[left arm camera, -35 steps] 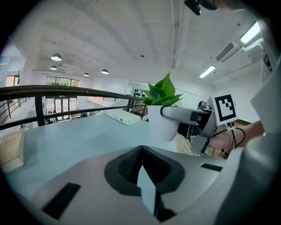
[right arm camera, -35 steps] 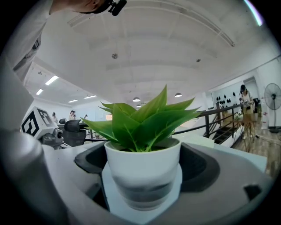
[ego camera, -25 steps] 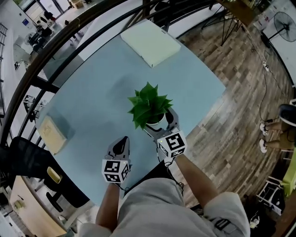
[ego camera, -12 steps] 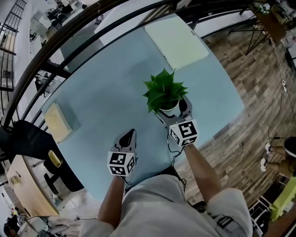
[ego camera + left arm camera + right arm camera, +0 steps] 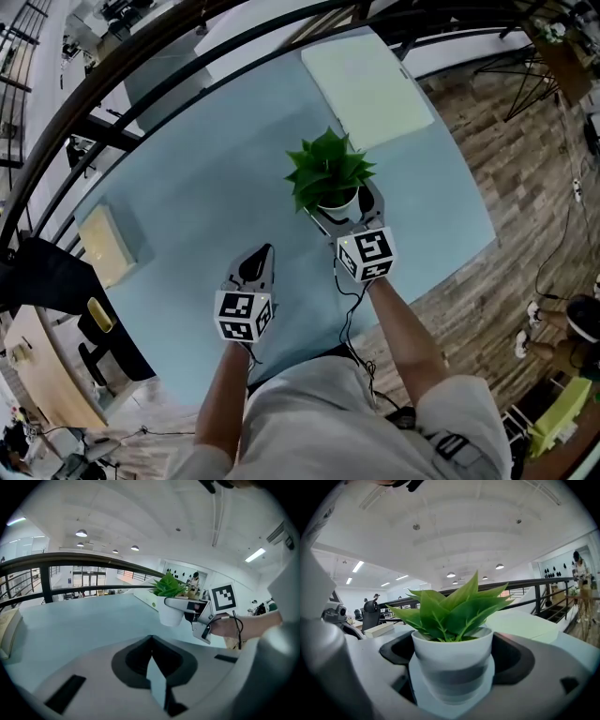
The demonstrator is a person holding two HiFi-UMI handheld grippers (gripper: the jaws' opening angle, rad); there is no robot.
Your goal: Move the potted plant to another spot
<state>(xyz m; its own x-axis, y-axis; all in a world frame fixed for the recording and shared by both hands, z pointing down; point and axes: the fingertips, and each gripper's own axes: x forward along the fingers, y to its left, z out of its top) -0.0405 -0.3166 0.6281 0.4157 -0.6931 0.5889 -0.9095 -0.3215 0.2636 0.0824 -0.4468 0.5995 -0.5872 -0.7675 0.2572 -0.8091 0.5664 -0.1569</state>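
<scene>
Right hand-held gripper (image 5: 339, 208): I have it clenched on the white pot of the potted plant (image 5: 328, 171), with one jaw against each side of the pot wall. The pot is upright and its leaves stand above the jaws. The plant is over the light blue surface (image 5: 206, 178), just on my side of the pale green pad (image 5: 367, 82) and apart from it. I cannot tell whether the pot base touches the surface. My left hand-held gripper (image 5: 262, 255) is clenched on nothing, jaws together. It is farther from the pad than the plant, toward me and leftward. A tan block (image 5: 105, 246) lies well apart from the pad, far to the left.
</scene>
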